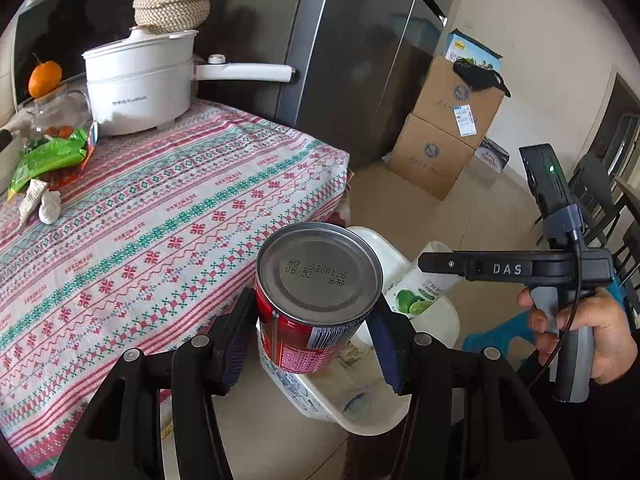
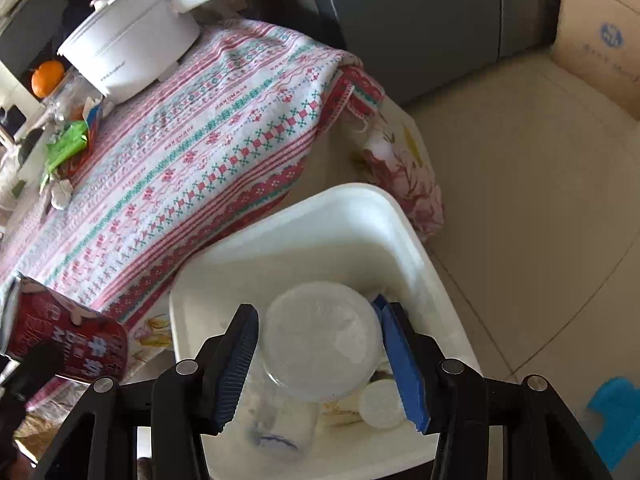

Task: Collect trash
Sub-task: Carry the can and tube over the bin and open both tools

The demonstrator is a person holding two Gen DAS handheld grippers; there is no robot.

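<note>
In the left wrist view my left gripper [image 1: 314, 300] is shut on a red can [image 1: 320, 280], silver base toward the camera, just off the table's corner. Below it stands a white bin [image 1: 440, 320]. In the right wrist view my right gripper [image 2: 316, 308] is shut on a clear plastic bottle [image 2: 320, 340] directly over the white bin [image 2: 280, 220], which holds a clear cup [image 2: 280, 420] and a white lid [image 2: 382, 404]. The red can [image 2: 68, 332] shows at the left. A green wrapper [image 1: 52, 156] and crumpled paper [image 1: 50, 206] lie at the table's far left.
A patterned tablecloth [image 1: 160, 220] covers the table, with a white pot [image 1: 140, 84], a woven basket [image 1: 172, 8] and an orange [image 1: 45, 78] at the back. A dark fridge [image 1: 360, 60] and cardboard boxes [image 1: 440, 136] stand behind. A blue stool [image 2: 616, 412] is on the floor.
</note>
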